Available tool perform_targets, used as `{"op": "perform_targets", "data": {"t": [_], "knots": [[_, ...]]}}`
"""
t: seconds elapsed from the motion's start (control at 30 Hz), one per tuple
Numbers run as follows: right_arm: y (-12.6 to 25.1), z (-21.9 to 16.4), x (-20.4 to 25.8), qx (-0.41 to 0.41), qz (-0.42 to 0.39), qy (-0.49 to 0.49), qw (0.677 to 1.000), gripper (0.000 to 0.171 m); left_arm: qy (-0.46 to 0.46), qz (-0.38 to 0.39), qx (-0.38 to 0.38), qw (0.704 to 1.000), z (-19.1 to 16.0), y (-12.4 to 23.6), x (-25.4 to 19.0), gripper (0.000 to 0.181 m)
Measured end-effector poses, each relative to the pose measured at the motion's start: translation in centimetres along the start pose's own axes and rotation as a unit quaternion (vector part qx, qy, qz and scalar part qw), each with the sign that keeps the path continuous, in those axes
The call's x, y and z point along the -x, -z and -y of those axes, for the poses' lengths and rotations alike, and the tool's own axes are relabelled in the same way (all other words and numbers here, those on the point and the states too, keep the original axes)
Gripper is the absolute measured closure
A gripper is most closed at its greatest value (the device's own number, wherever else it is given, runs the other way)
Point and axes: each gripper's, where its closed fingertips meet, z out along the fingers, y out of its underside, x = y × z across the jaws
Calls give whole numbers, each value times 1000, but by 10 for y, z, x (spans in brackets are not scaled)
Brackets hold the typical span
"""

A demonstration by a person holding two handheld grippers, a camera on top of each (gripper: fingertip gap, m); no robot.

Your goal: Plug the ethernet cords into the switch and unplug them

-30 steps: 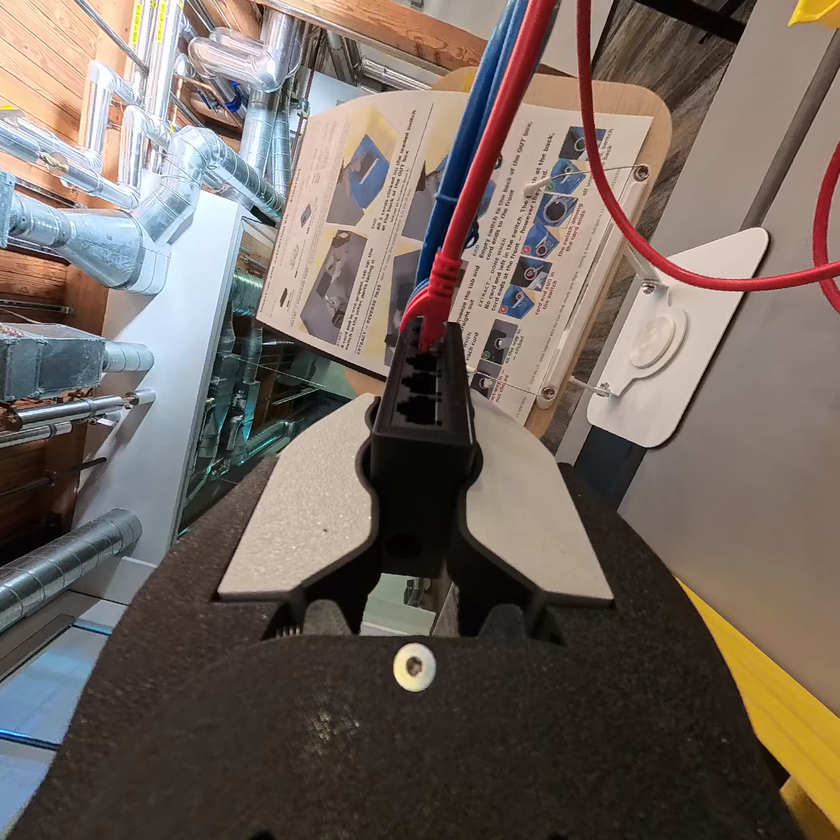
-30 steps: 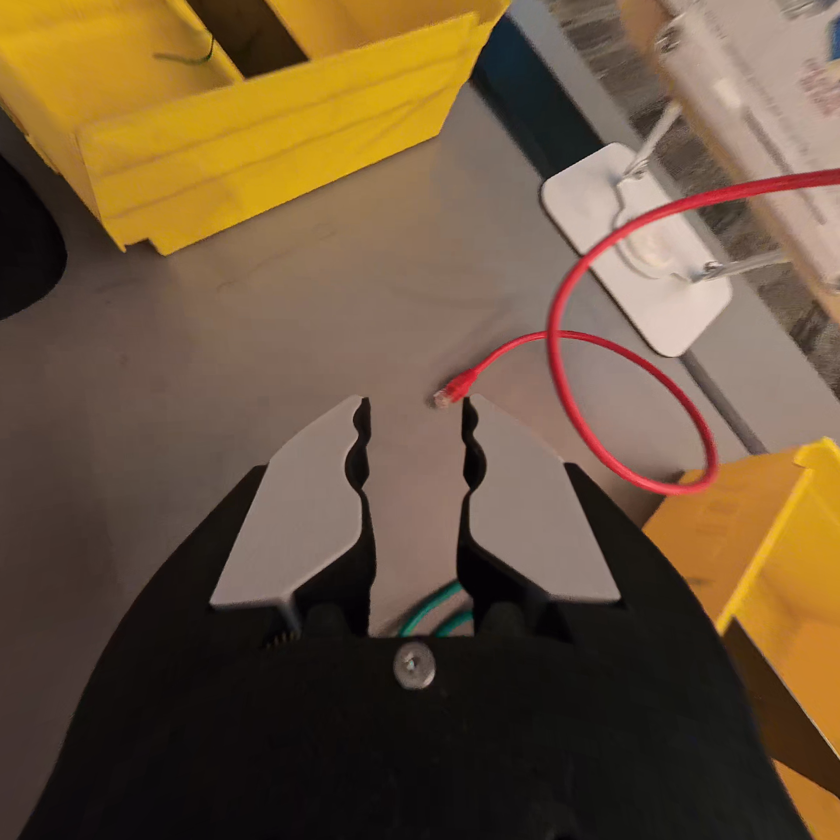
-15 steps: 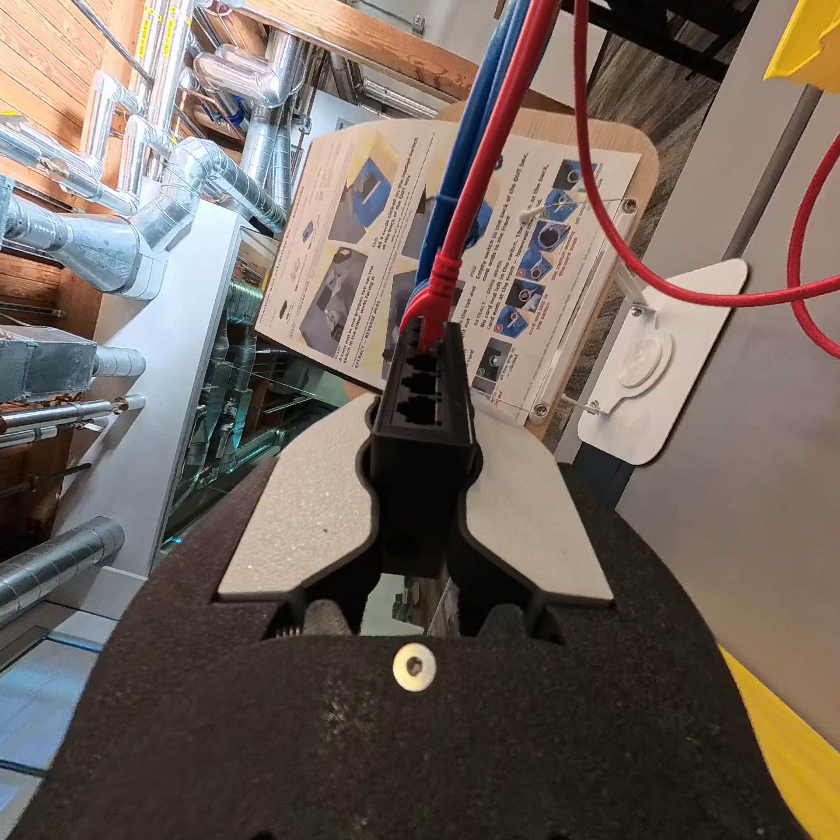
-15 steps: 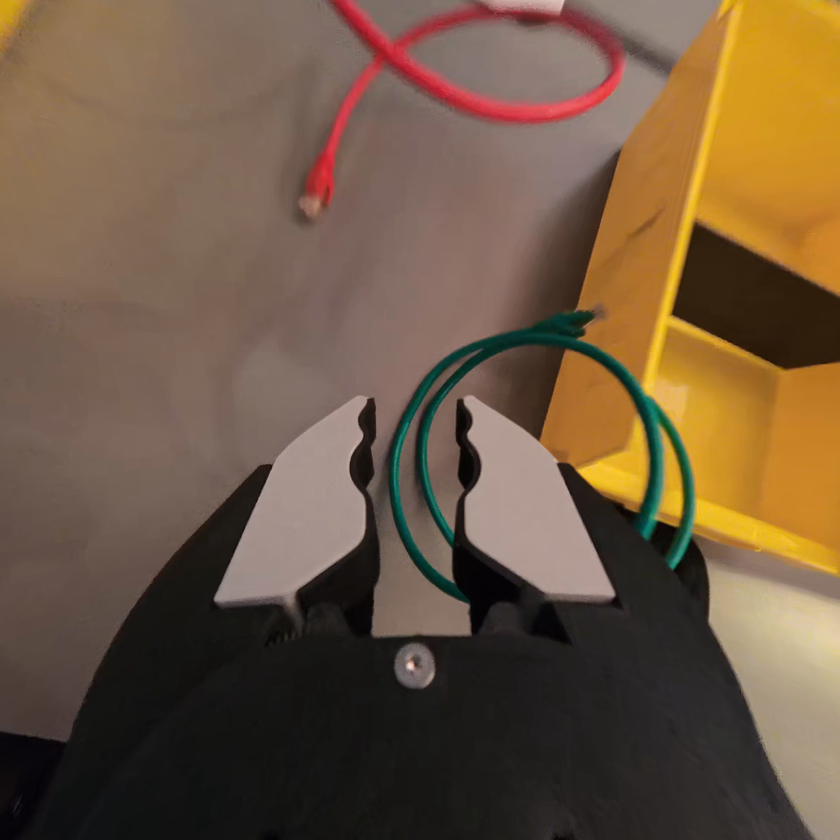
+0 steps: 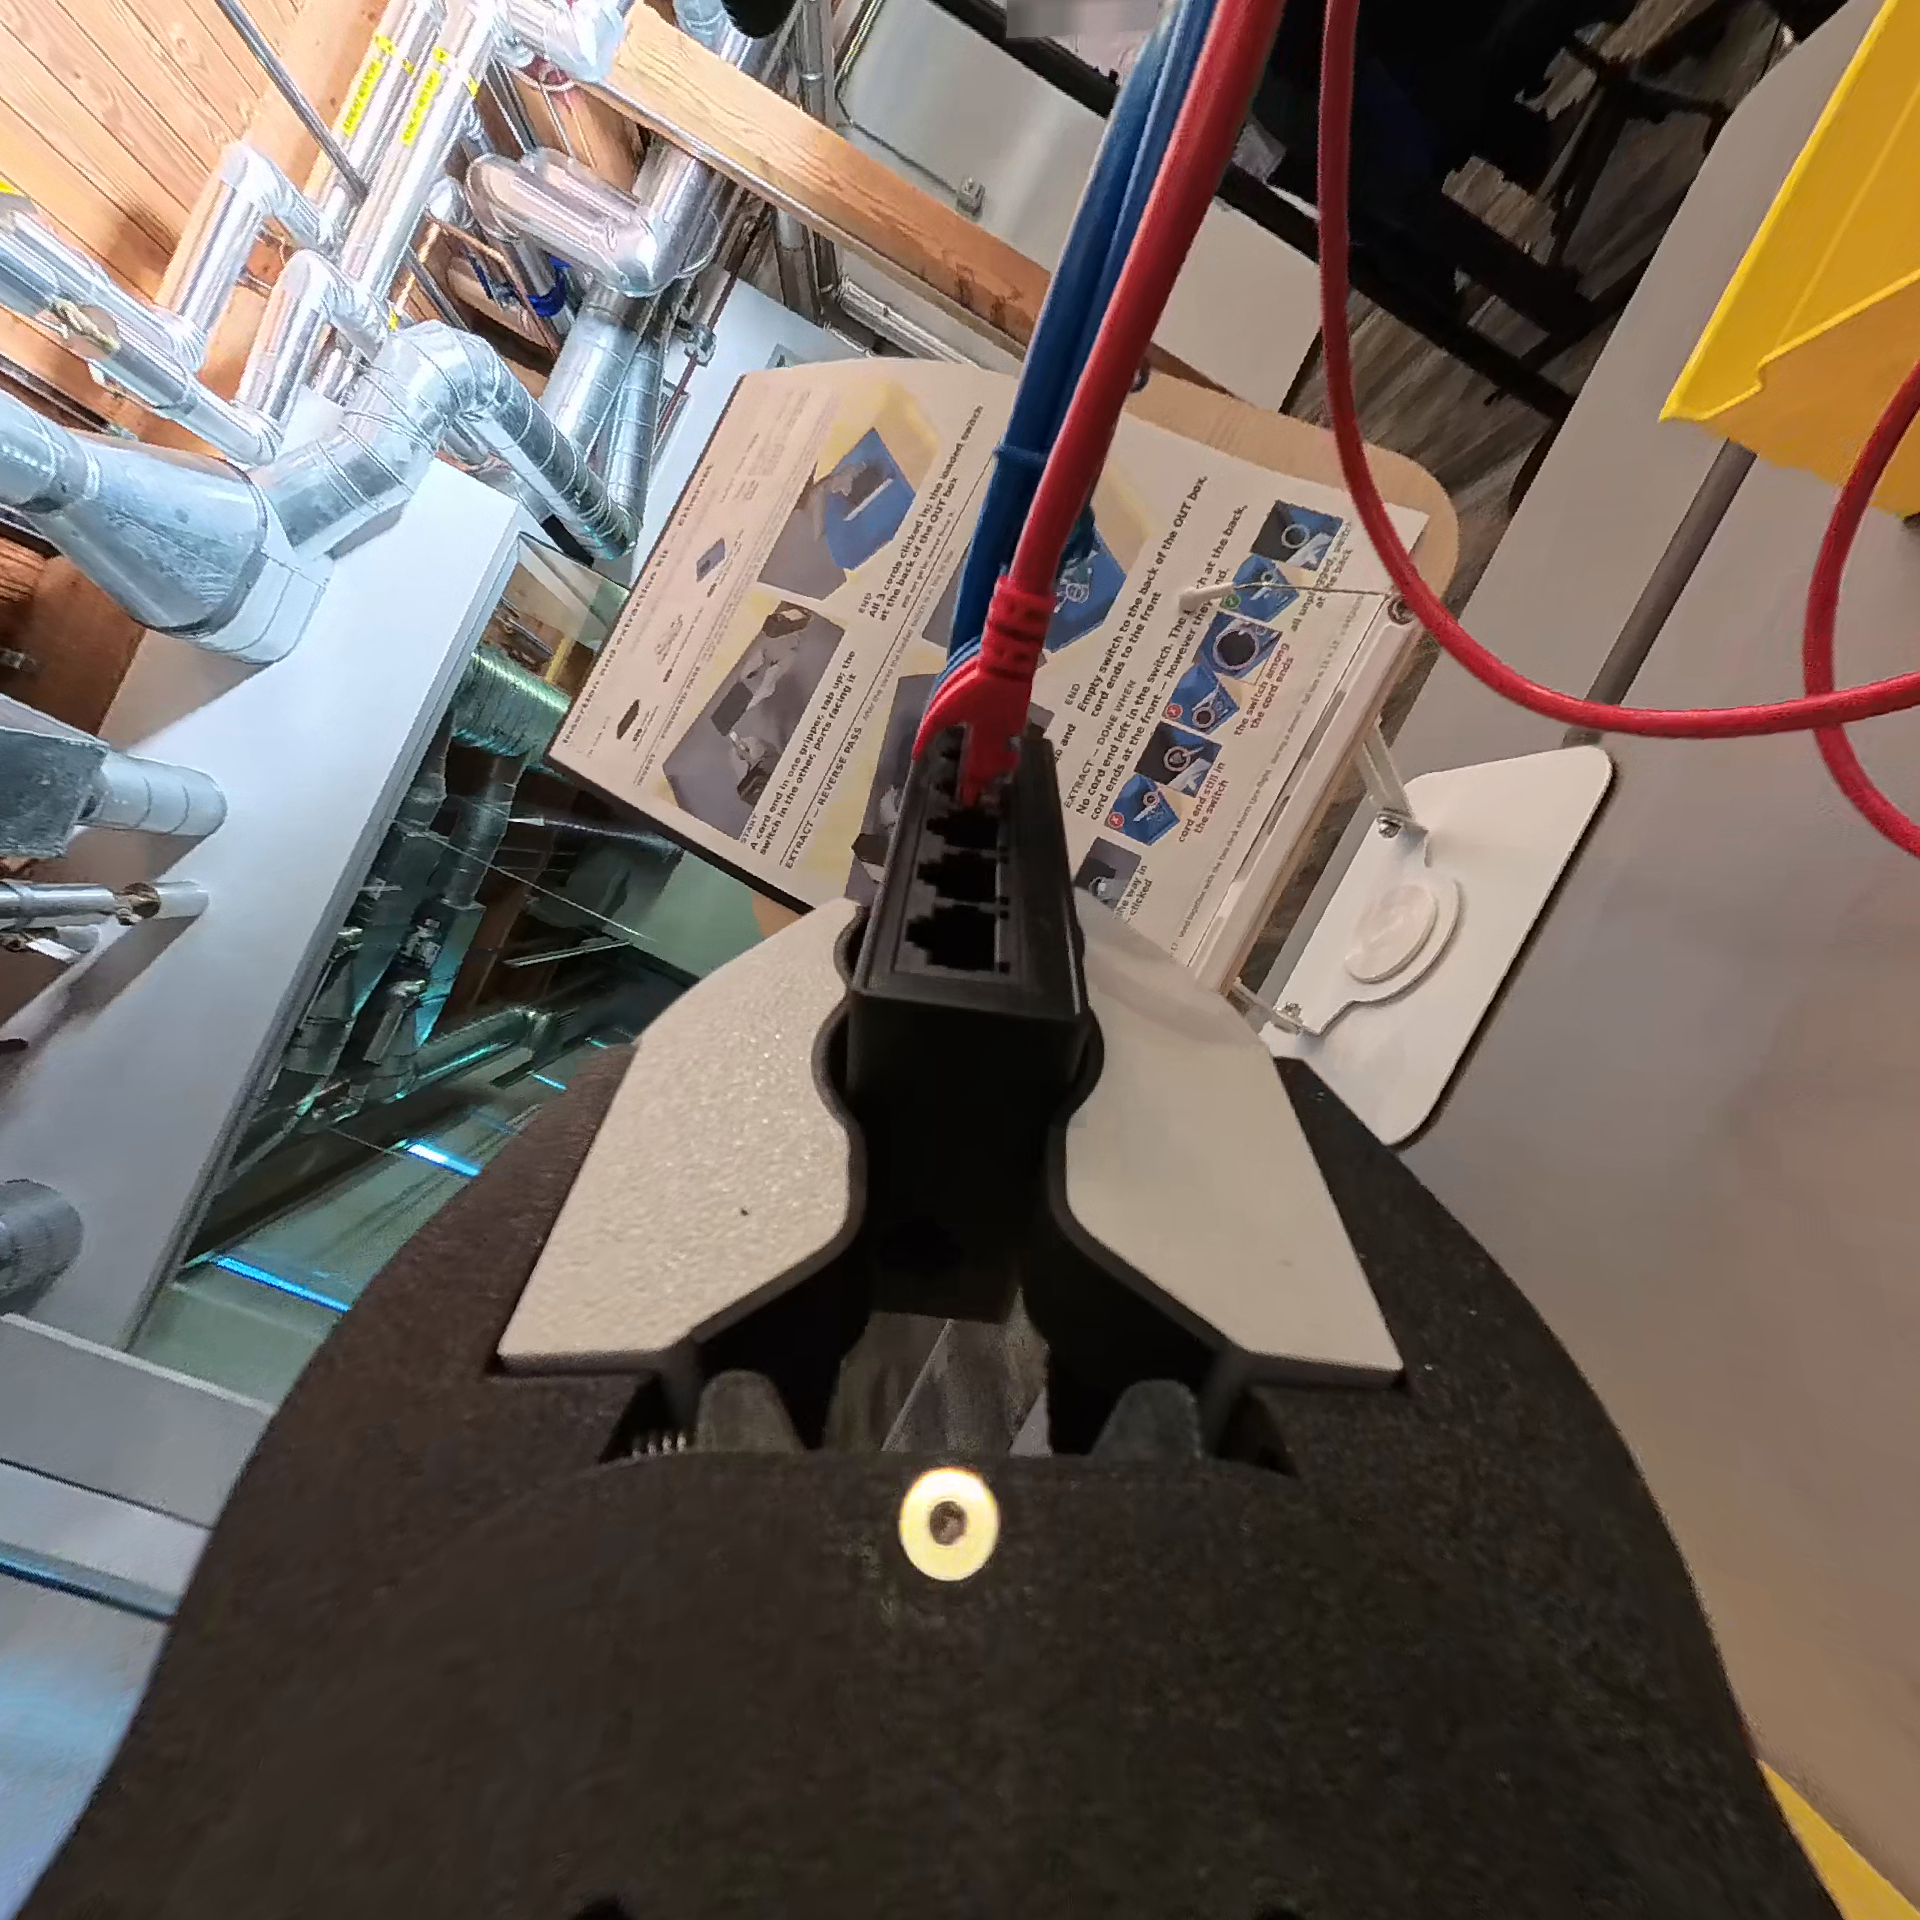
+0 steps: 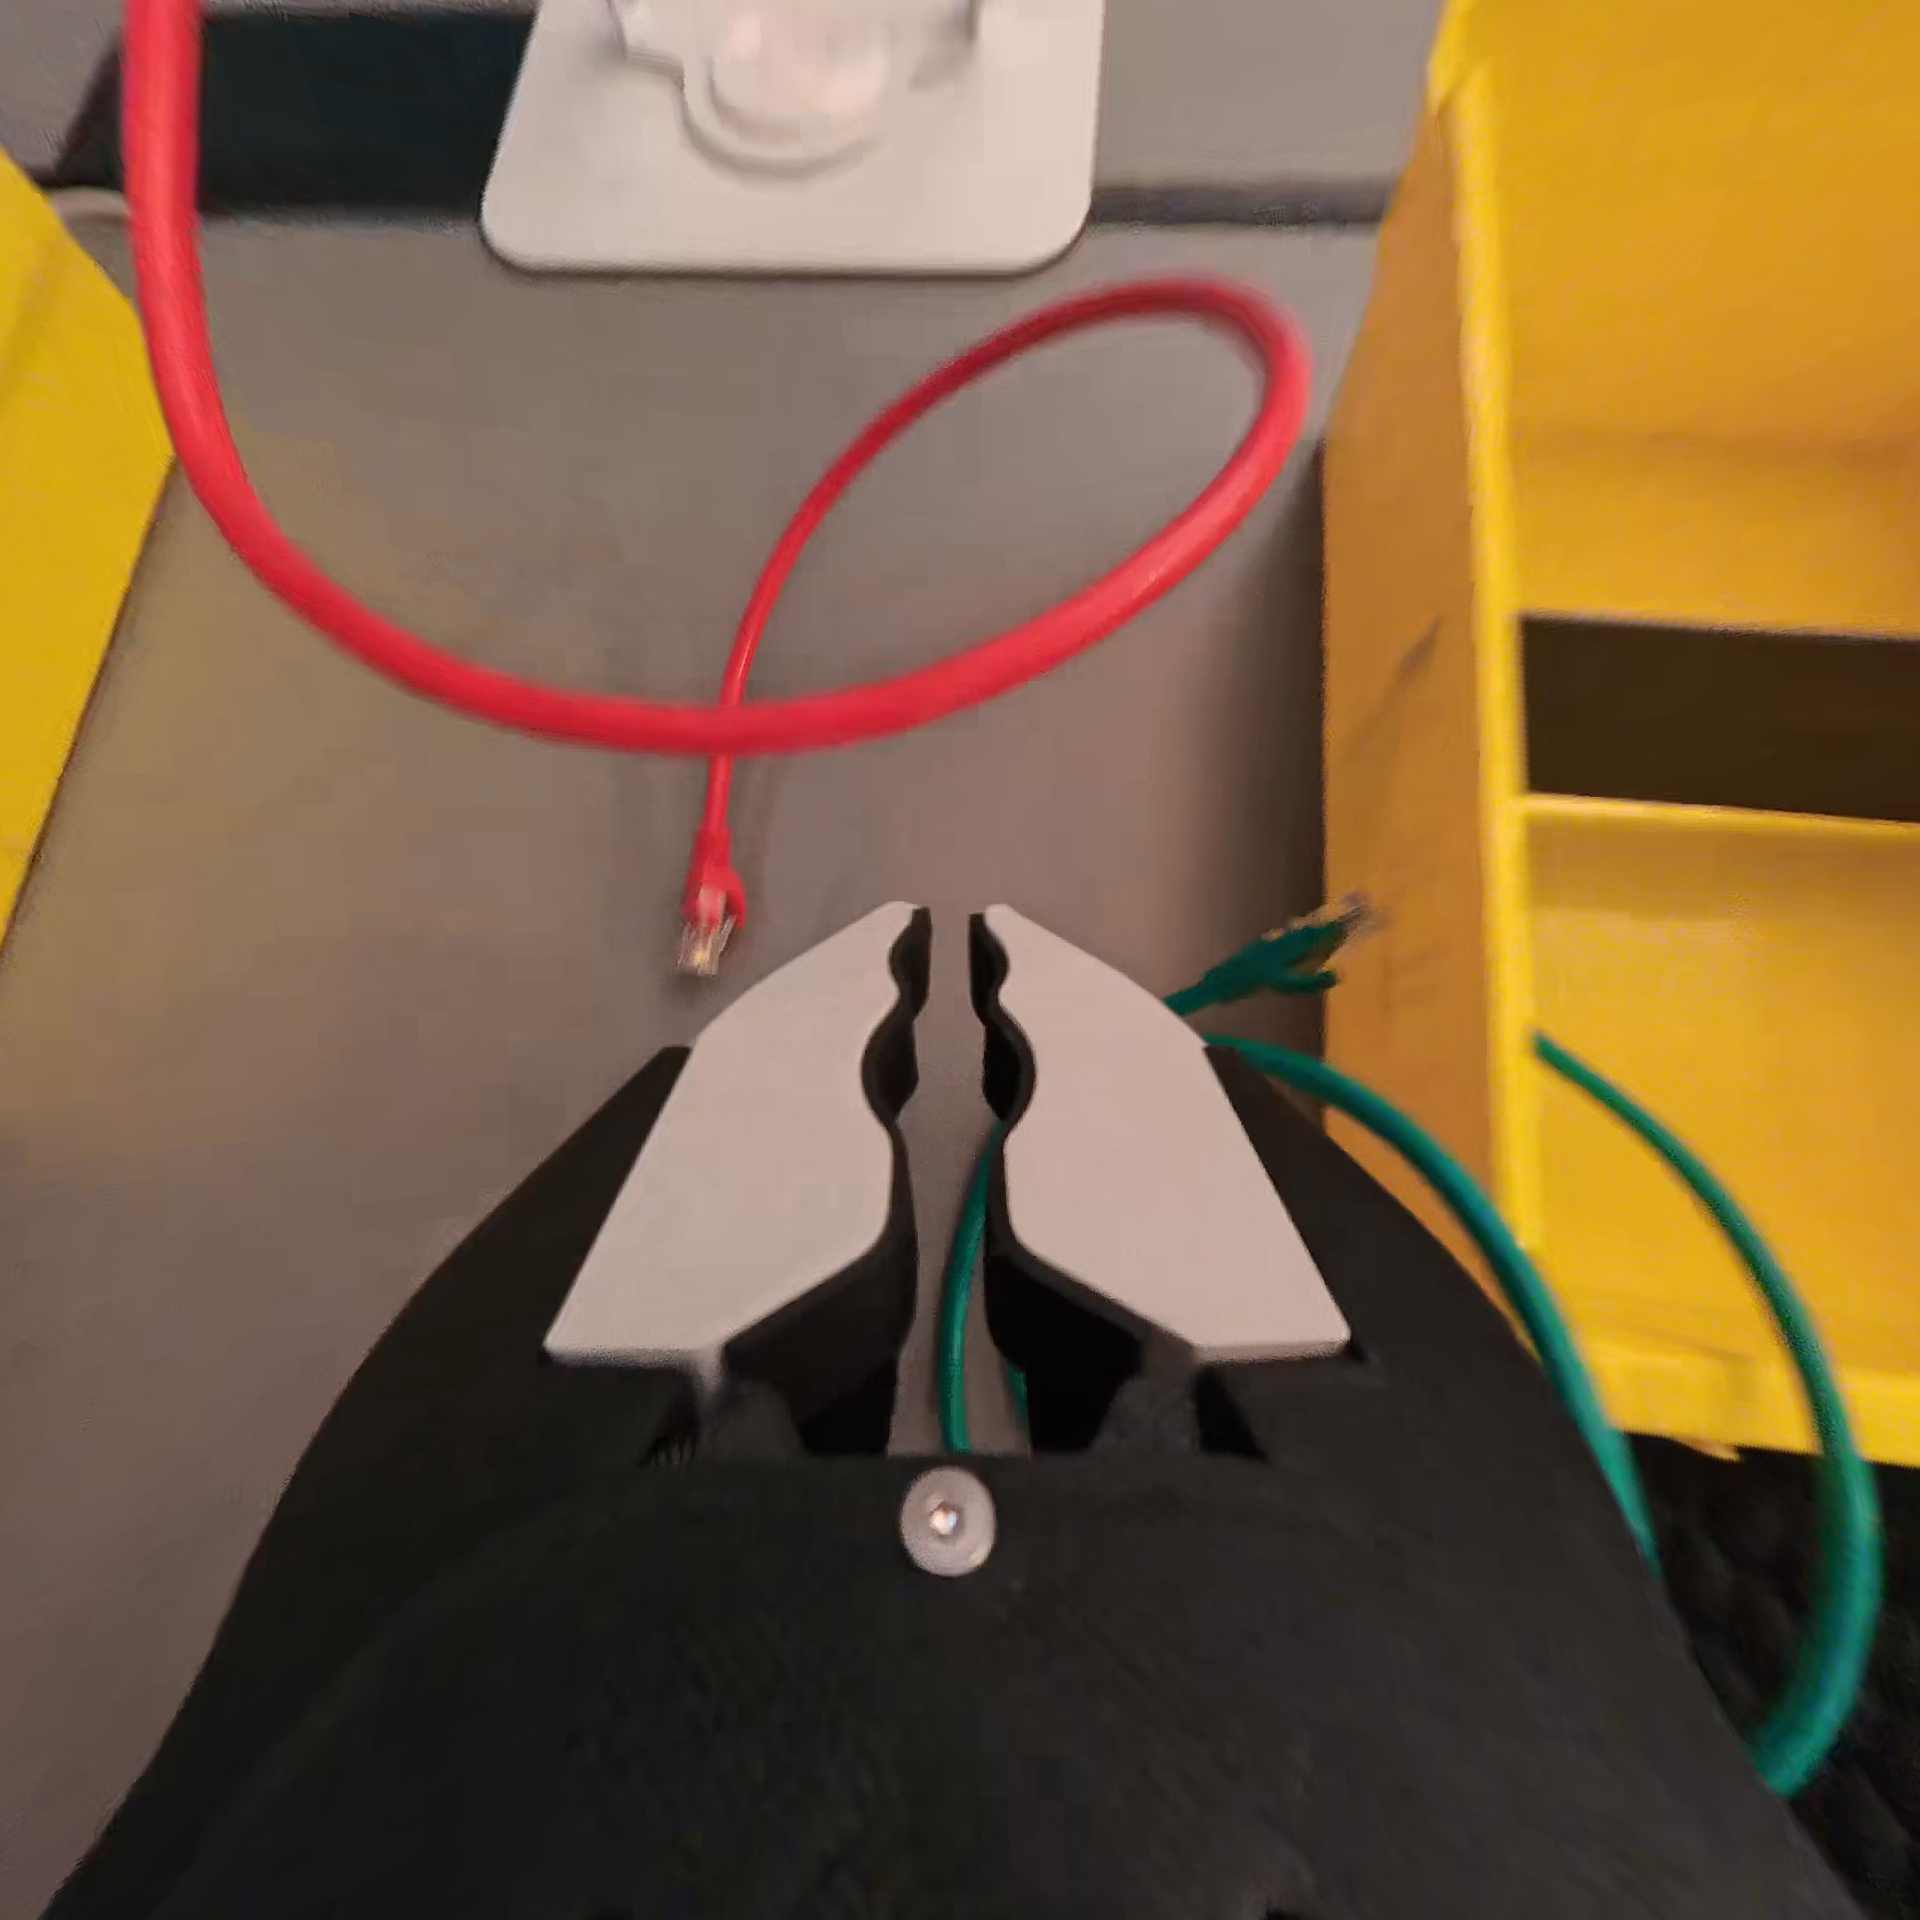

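Observation:
My left gripper (image 5: 966,935) is shut on a black ethernet switch (image 5: 966,1049) and holds it up with its ports facing me. A red cord's plug (image 5: 987,707) sits in a far port, with blue cords (image 5: 1081,312) plugged in beyond it. The three nearest ports are empty. My right gripper (image 6: 948,920) is low over the grey table (image 6: 312,987), its jaws nearly together on a thin green cord (image 6: 961,1299) that runs between the fingers. The green plugs (image 6: 1288,951) stick out to the right. The red cord's free plug (image 6: 712,914) lies just left of the fingertips.
A yellow bin (image 6: 1662,520) stands close on the right and another (image 6: 52,520) on the left. A white stand base (image 6: 790,156) sits at the table's far edge and holds an instruction sheet (image 5: 831,623). The red cord loops (image 6: 1039,644) ahead on the table. Left tips to right tips: about 30 cm.
My right gripper swung from the red plug to the green cord and its jaws narrowed onto it. The left gripper, still holding the switch, shifted only slightly.

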Motion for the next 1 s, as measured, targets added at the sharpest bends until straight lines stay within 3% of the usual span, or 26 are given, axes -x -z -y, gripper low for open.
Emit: {"op": "perform_targets", "data": {"t": [0.1, 0.17, 0.3, 0.43, 0.53, 0.6, 0.77, 1.0], "knots": [[5, 9, -23, 3, -37, -13, 999, 164, 15, -3, -8, 1000, -2, -2, -1, 151], [-5, 2, -16, 32, -15, -10, 999, 163, 19, -5, -9, 1000, -3, -2, -1, 151], [-22, -5, -32, 112, -84, 70, 988, 164, 21, -9, -15, 1000, 2, -2, -4, 151], [-18, -13, -37, 221, -105, 111, 963, 165, 16, -15, -22, 1000, 9, -2, -8, 151], [-15, -40, -32, 291, -67, 73, 952, 166, 15, -19, -25, 999, 12, -2, -11, 151], [-20, -49, -25, 281, -40, 57, 957, 164, 16, -21, -26, 999, 13, -3, -13, 151], [-28, -49, -30, 233, -62, 34, 970, 149, 18, -24, -30, 999, 15, -2, -14, 151], [-23, -59, -19, 259, -48, -10, 965, 144, 23, -21, -33, 999, 15, -1, -11, 151]]}}
